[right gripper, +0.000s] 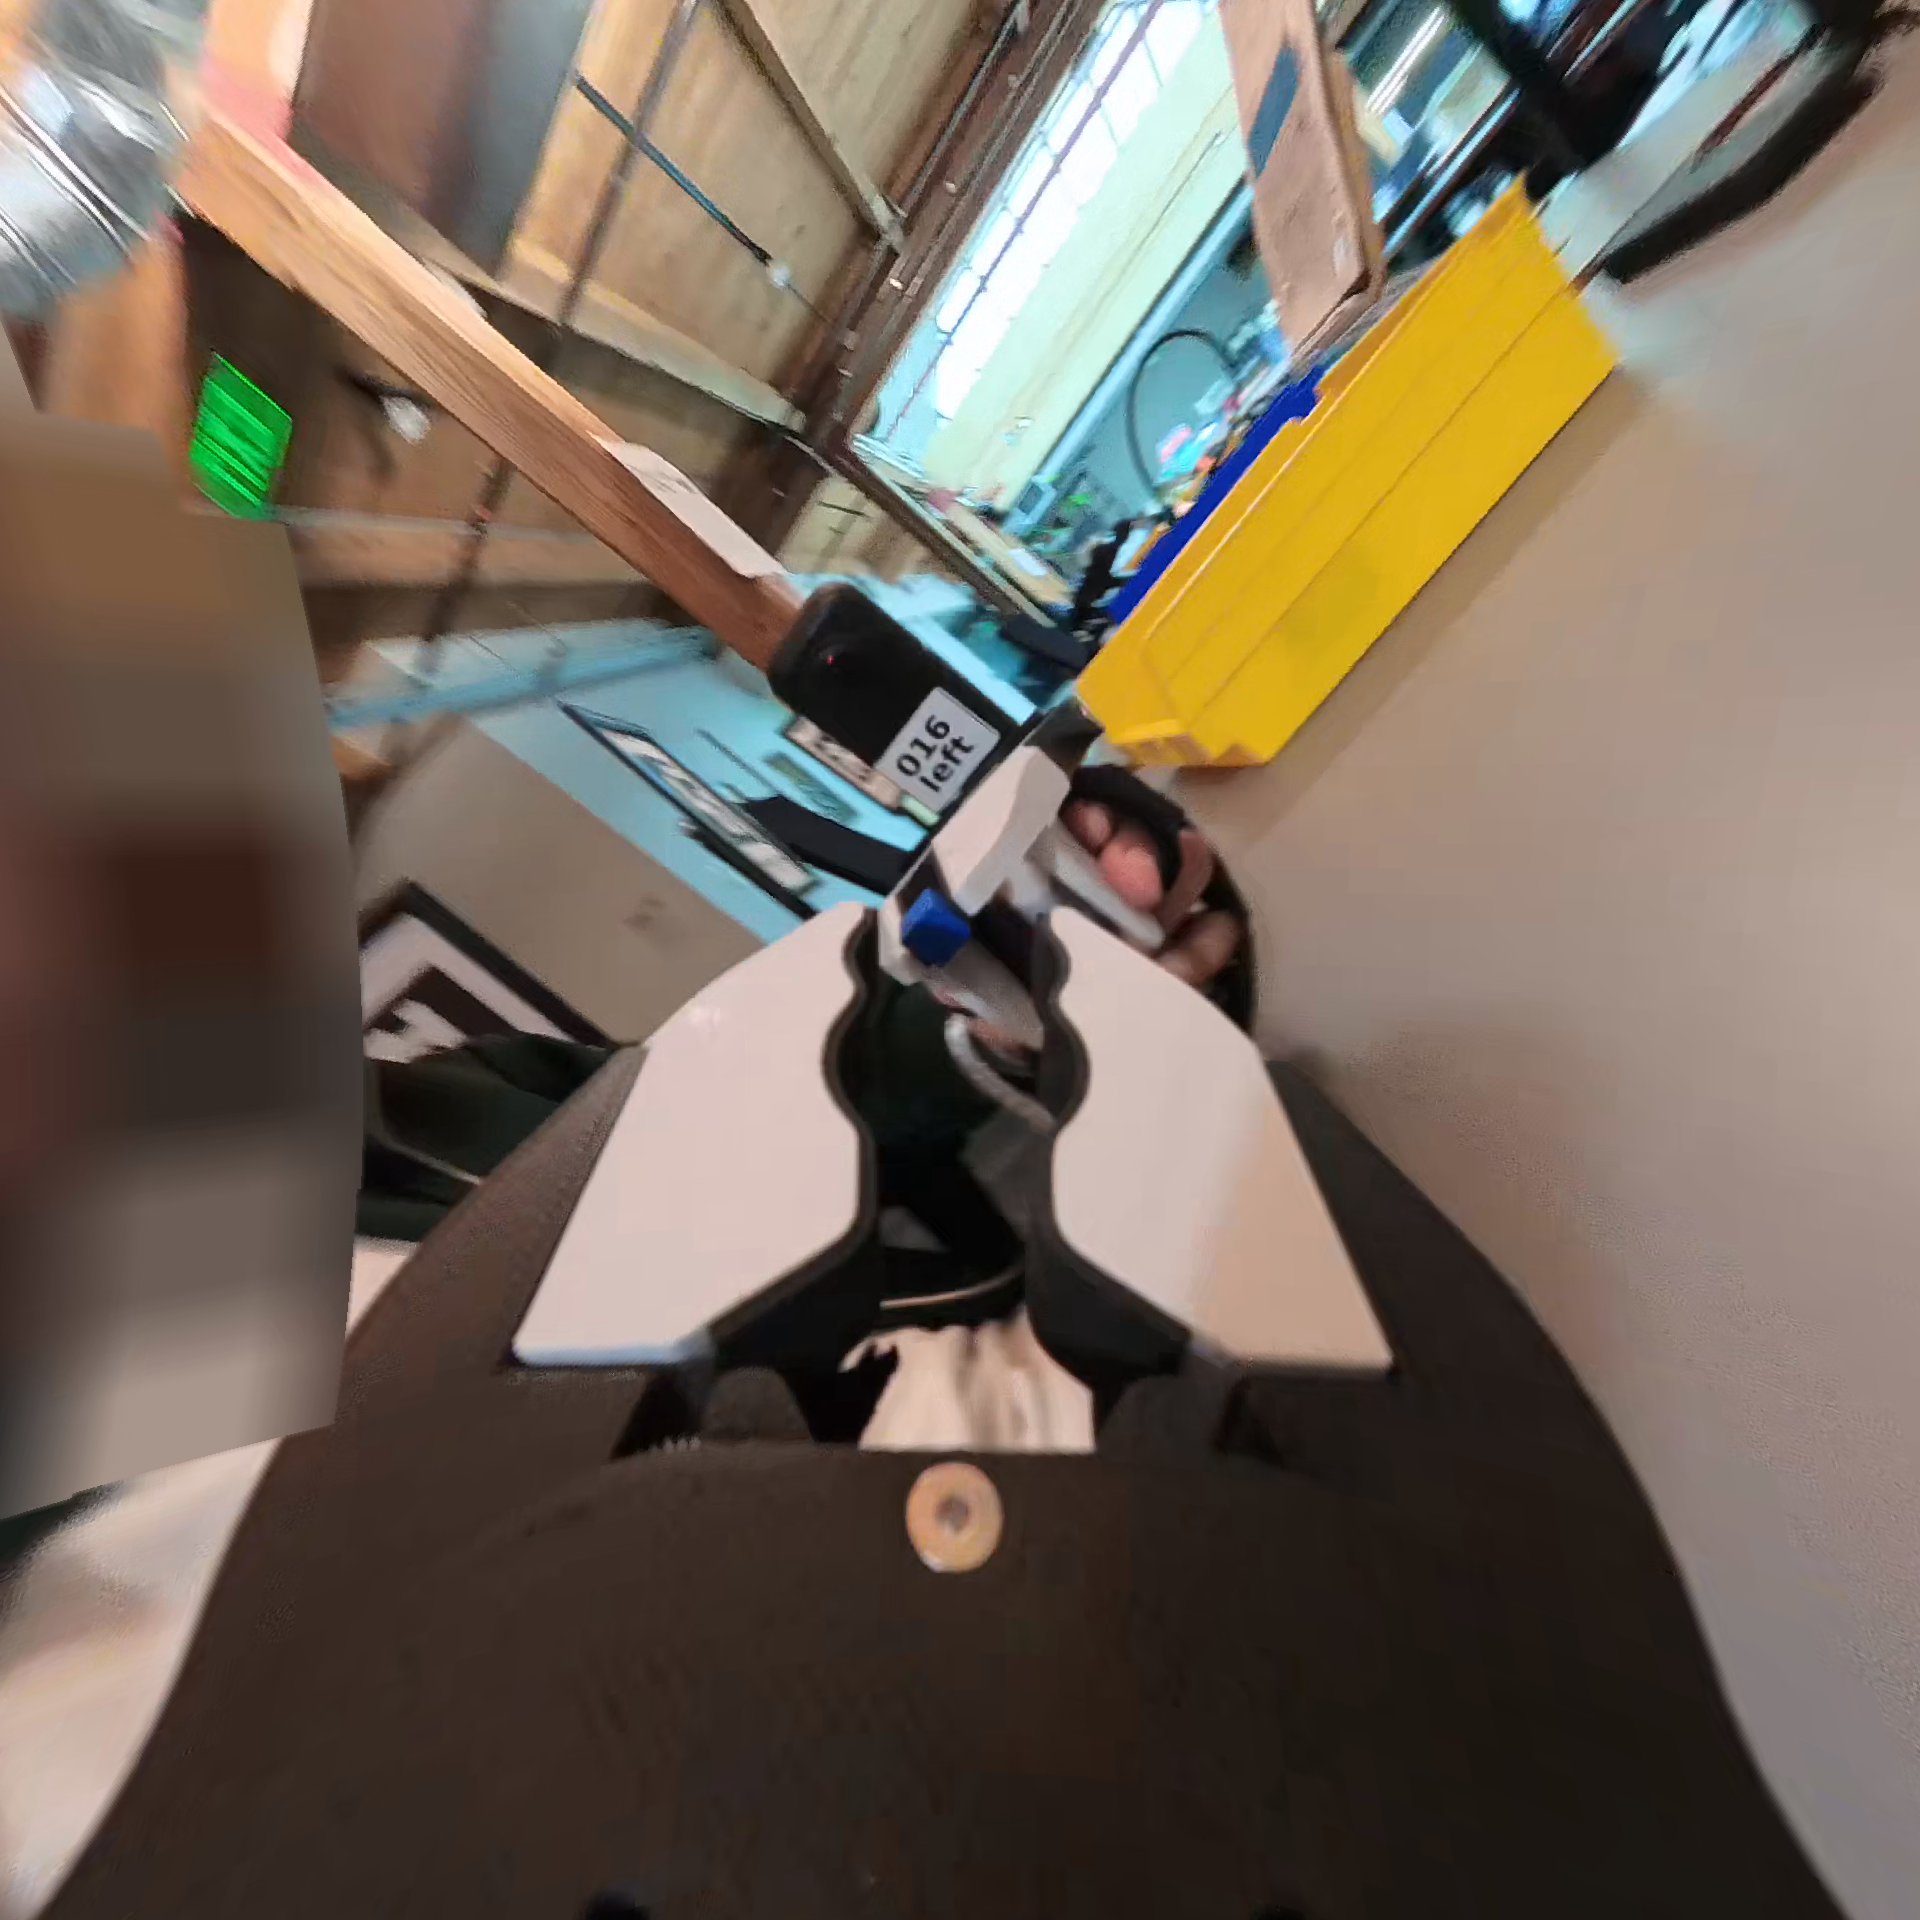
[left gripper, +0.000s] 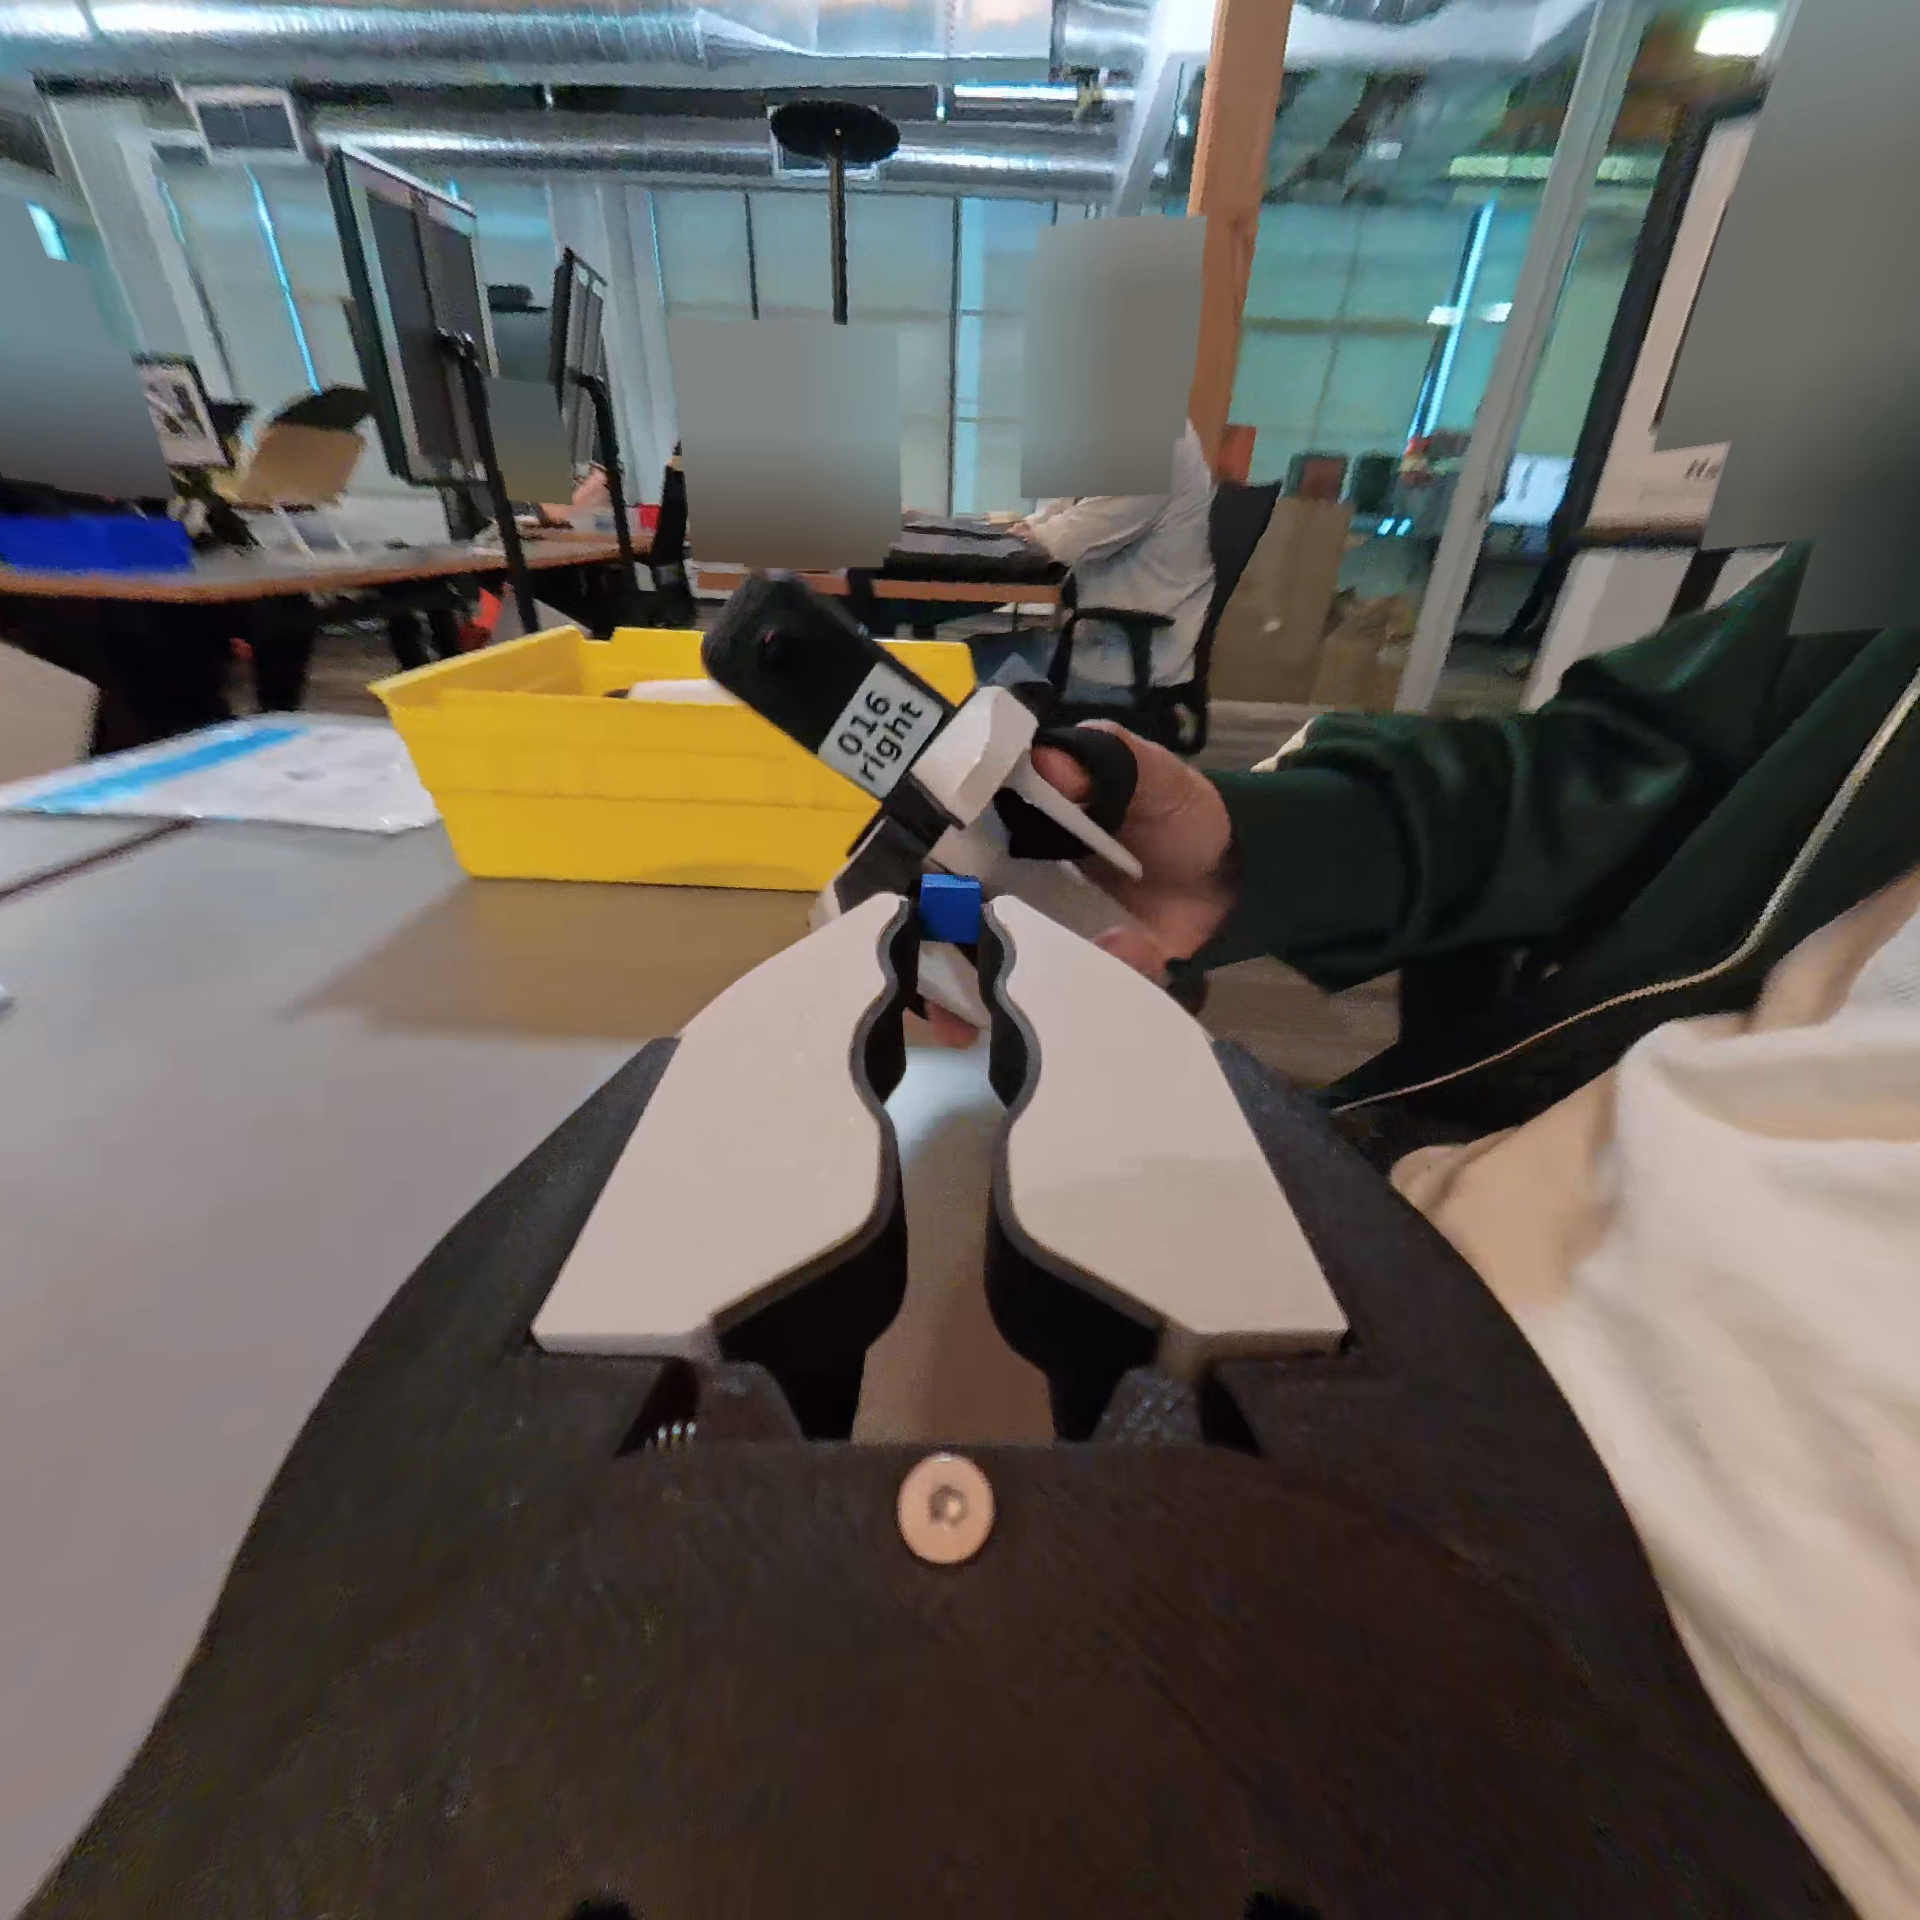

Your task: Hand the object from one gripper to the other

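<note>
Passing a small blue block (left gripper: 950,906) between the left gripper (left gripper: 948,920) and the right gripper (right gripper: 956,935), above the grey surface (left gripper: 260,1039).
Both sets of fingers sit narrow around it; which truly grips, I cannot tell. Release only once the receiver pinches squarely. Contact faces are hidden, and the right view is blurred.

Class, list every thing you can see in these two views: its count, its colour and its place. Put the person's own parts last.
blue cube: one, blue, between the tips of both claws
bin: one, yellow, on the table behind the claws
papers: a few, white and blue, far left of the table
table: one, grey, under everything
left claw: one, white on black, shut on the cube
right claw: one, white on black, open around the cube
right hand, left hand: two, black-gloved, on the handles
</note>
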`<state>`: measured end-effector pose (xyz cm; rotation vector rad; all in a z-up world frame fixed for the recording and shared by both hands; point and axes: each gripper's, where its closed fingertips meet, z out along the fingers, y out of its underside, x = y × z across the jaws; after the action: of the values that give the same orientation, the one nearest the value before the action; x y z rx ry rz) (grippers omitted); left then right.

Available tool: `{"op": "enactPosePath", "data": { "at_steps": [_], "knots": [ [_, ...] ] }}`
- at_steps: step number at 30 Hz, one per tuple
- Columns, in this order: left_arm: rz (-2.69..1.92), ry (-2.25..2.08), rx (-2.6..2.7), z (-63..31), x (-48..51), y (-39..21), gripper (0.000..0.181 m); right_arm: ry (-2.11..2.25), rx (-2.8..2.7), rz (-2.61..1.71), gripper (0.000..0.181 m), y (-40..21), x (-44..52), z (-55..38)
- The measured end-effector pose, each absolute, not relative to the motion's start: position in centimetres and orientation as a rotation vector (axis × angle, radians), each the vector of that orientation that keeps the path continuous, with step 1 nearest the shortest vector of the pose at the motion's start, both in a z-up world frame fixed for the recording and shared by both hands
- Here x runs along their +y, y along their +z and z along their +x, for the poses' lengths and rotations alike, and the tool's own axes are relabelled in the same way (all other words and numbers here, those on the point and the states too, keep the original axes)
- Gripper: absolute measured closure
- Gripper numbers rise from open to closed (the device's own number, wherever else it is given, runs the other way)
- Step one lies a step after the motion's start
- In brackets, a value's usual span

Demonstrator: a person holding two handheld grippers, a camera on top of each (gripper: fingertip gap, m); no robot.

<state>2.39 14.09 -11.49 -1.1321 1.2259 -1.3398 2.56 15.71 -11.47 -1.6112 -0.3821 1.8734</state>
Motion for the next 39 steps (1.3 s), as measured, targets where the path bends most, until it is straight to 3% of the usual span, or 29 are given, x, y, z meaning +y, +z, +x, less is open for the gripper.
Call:
{"op": "enactPosePath", "data": {
  "at_steps": [4, 11, 32, 39],
  "knots": [
    [-1.054, -1.175, 1.302, 2.5, 13.8, -11.7, 0.170, 2.107, -0.273, -1.602, 0.153, -11.5, 15.4, 2.4],
    [-1.042, -1.132, 1.330, 2.7, 13.7, -12.1, 0.170, 2.147, -0.337, -1.635, 0.160, -11.8, 14.4, 1.6],
    [-1.097, -1.178, 1.312, 2.8, 13.9, -12.4, 0.164, 2.056, -0.373, -1.632, 0.171, -11.8, 14.7, 1.9],
    [-1.180, -1.356, 1.214, 2.5, 14.5, -12.0, 0.158, 1.787, -0.482, -1.550, 0.171, -10.8, 15.3, 3.0]
  ]
}}
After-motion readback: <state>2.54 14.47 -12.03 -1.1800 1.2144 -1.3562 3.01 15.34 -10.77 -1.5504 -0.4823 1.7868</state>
